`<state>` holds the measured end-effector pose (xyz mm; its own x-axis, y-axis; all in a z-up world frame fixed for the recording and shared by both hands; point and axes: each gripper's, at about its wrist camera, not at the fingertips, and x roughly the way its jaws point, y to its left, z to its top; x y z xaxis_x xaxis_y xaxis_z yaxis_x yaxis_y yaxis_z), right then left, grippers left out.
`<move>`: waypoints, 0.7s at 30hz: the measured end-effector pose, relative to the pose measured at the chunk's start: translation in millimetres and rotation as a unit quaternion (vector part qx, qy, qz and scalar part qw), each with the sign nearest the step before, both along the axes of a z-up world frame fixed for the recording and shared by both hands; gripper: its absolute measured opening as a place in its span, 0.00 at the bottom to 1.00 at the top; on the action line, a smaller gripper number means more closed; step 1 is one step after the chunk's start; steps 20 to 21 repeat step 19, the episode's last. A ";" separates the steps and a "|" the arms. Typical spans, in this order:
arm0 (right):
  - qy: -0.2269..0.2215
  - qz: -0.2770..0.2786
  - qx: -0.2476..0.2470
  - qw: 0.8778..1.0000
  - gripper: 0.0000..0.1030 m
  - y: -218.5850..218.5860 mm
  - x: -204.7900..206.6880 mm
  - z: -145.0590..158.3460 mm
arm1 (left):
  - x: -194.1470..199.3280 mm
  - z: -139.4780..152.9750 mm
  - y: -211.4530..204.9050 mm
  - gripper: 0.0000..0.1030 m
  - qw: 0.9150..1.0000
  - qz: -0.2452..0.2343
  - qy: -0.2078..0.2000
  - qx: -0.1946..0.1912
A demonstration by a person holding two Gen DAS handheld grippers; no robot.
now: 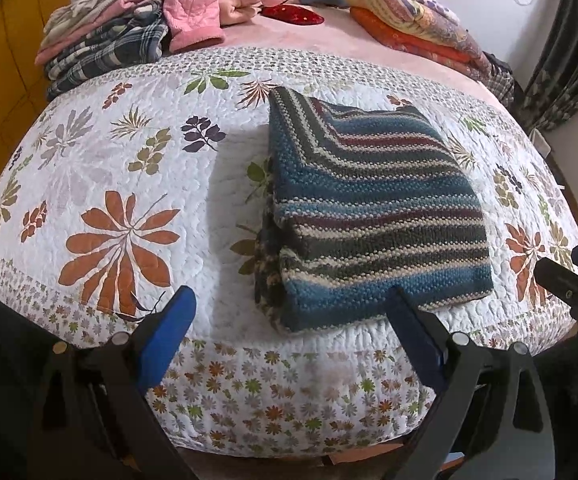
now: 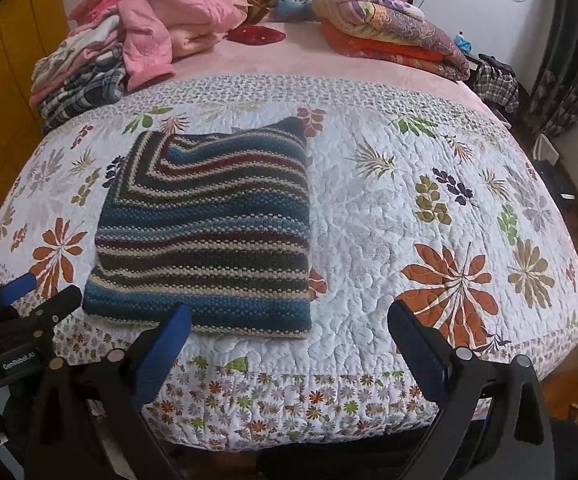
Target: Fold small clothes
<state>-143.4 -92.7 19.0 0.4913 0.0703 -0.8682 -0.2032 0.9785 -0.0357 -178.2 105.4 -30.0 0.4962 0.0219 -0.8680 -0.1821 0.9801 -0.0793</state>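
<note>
Ahead of your left gripper (image 1: 291, 312): the folded striped sweater (image 1: 373, 216) lies flat on the floral quilt (image 1: 129, 184), its near edge just beyond the right fingertip.
Left gripper state: your blue-padded fingers (image 1: 169, 332) stand wide apart, holding nothing, hovering over the near edge of the bed.
Right gripper (image 2: 289, 322) state: fingers likewise spread wide, empty; the sweater's near edge sits just past the left fingertip, ahead and to the left.
Sweater: folded into a compact rectangle, bands of blue, grey, cream and maroon; a diagonal fold line shows at its far left corner.
Gripper to gripper: each shows at the edge of the other's view, well apart, the sweater between them.
Far left of your grippers: a stack of folded clothes (image 2: 77, 80), plaid at the bottom, with a pink quilted jacket (image 2: 169, 20) slumped against it.
Far right: folded patterned blankets (image 2: 393, 32) on the pink sheet (image 2: 309, 64).
</note>
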 end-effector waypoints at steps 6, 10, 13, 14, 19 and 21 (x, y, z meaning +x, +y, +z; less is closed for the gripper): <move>0.003 -0.004 0.002 1.000 0.96 -1.5 1.4 -2.9 | -0.2 0.2 -2.6 0.92 1.000 -0.006 -0.001 0.003; 0.003 -0.004 0.004 1.000 0.96 -1.1 0.9 -1.7 | -0.3 0.3 -2.5 0.92 1.000 -0.005 -0.002 0.003; 0.002 -0.005 0.005 1.000 0.96 -2.2 1.6 -0.5 | -0.2 0.5 -1.7 0.92 1.000 -0.004 -0.004 0.003; 0.002 -0.005 0.005 1.000 0.96 -2.4 1.9 -0.7 | -0.2 0.4 -1.5 0.92 1.000 -0.004 -0.003 0.003; 0.001 -0.004 0.005 1.000 0.96 -2.3 1.6 -0.7 | 0.2 0.8 -1.9 0.92 1.000 -0.004 -0.003 0.004; 0.001 -0.004 0.005 1.000 0.96 -2.3 1.6 -0.7 | 0.2 0.8 -1.9 0.92 1.000 -0.004 -0.003 0.004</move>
